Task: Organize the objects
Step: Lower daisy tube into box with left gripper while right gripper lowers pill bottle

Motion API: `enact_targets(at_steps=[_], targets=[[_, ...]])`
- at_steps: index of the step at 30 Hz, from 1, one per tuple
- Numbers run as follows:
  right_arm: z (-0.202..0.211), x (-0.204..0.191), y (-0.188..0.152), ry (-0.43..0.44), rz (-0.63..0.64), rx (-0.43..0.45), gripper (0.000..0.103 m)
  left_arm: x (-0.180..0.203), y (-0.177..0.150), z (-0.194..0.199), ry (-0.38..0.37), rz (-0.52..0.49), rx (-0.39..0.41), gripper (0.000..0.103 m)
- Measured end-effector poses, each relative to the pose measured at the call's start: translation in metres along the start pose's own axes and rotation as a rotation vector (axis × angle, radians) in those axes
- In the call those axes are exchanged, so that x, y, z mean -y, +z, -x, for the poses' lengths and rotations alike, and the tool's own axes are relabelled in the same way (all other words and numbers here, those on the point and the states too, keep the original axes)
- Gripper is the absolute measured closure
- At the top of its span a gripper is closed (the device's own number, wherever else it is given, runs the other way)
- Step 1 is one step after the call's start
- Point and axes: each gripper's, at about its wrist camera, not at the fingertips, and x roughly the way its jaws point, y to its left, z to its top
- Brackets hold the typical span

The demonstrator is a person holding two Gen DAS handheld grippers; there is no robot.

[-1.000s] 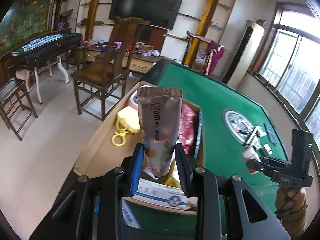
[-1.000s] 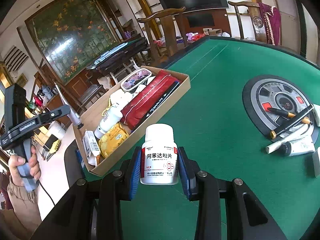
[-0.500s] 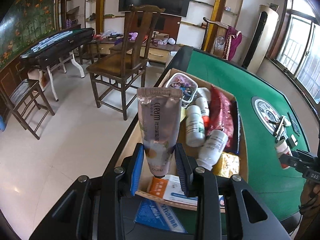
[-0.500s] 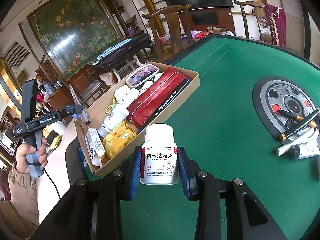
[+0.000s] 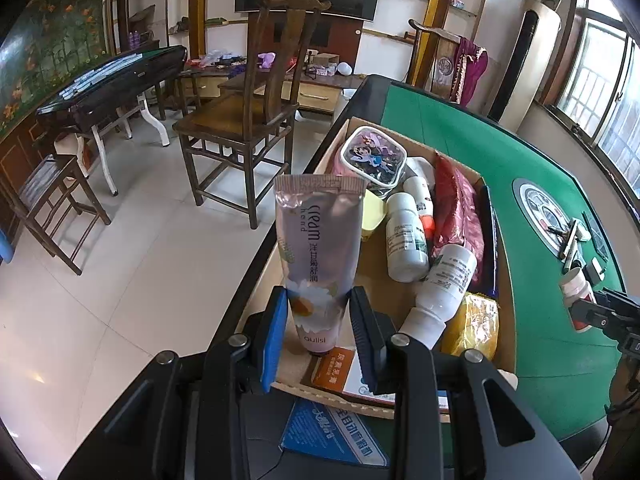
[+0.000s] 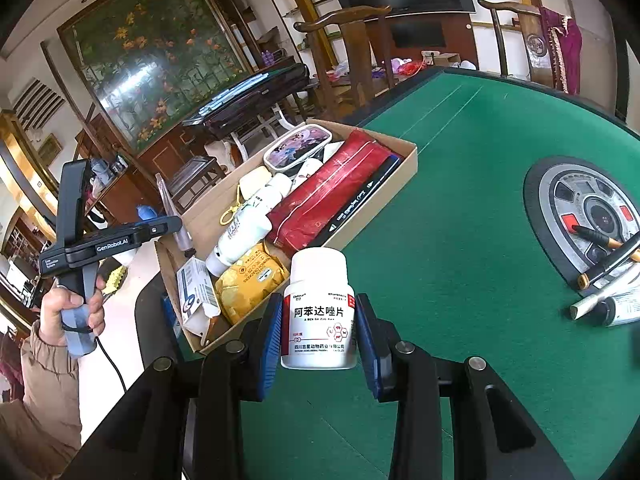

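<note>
My left gripper (image 5: 320,332) is shut on a pink hand cream tube (image 5: 318,248), held upright above the near left corner of the cardboard box (image 5: 505,320). The box holds white bottles (image 5: 404,236), a red pouch (image 5: 456,208), a yellow packet (image 5: 472,326) and a picture-lid case (image 5: 374,156). My right gripper (image 6: 319,332) is shut on a white pill bottle (image 6: 319,312), held above the green table (image 6: 460,240) just right of the box (image 6: 404,162). The left gripper also shows in the right wrist view (image 6: 176,228).
Pens (image 6: 608,240) and a small tube (image 6: 624,306) lie on the round centre panel (image 6: 552,196) at the right. A wooden chair (image 5: 248,112) and a dark side table (image 5: 112,84) stand on the tiled floor left of the table edge.
My left gripper has pulled back and to the left with the cream tube, so more of the box shows. My right gripper with the pill bottle has shifted slightly towards the box.
</note>
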Motion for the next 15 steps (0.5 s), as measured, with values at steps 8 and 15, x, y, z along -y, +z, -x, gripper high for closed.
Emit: enact_targets(at_steps=[8,15], targets=[[0.0005,-0.0015,-0.0001,0.0,-0.002,-0.001,0.065,0.0008,0.0015,-0.003,0.005,-0.012,-0.01,0.072],[-0.0025,-0.0037,0.0004,0.008,-0.007,-0.004,0.065,0.0027,0.0033,-0.0088,0.004,-0.031,-0.022,0.072]])
